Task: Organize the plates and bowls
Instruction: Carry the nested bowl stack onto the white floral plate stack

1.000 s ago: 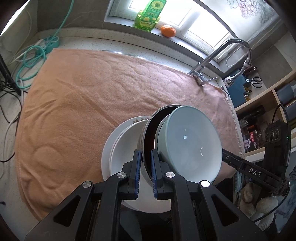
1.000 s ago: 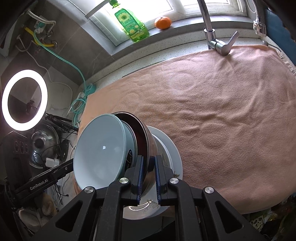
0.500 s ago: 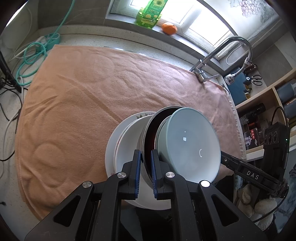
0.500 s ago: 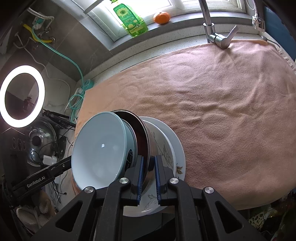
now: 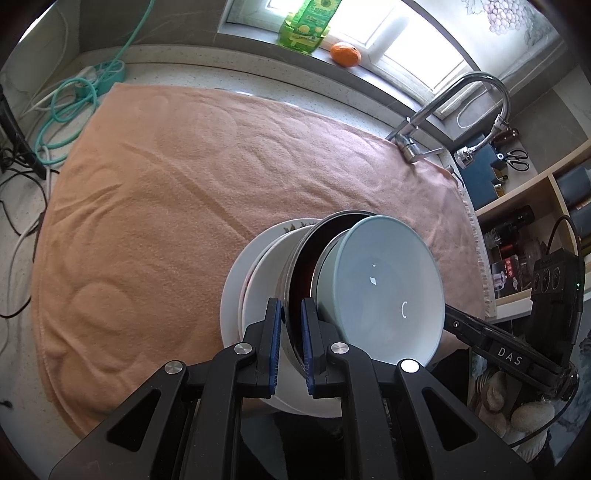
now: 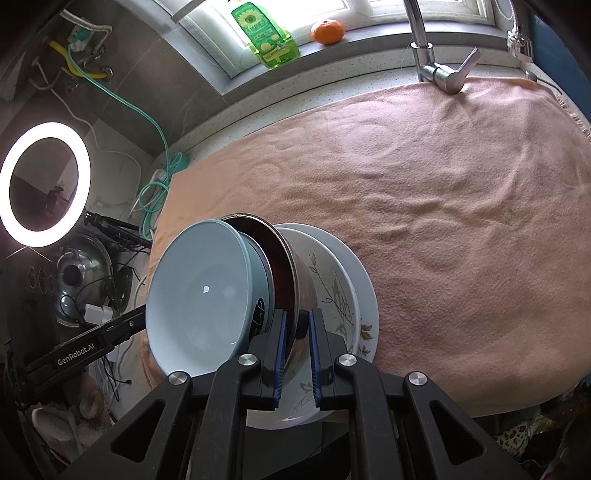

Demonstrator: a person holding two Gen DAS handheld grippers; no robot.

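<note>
a peach-coloured towel (image 5: 192, 206) is spread over the speckled pale countertop (image 5: 177, 75), covering most of it. behind it a grey sill runs under a bright window (image 6: 295, 14), with daylight pouring in. on the sill stand a green bottle with a sunflower label (image 6: 267, 35) and an orange (image 6: 328, 31) just beside it. a chrome tap (image 5: 458, 107) arches up at the towel's far edge. grey tiled wall to one side, where a teal hose (image 5: 66, 107) lies coiled near a lit ring light (image 6: 44, 184). wooden shelves (image 5: 535, 192) hold dark bottles and scissors
</note>
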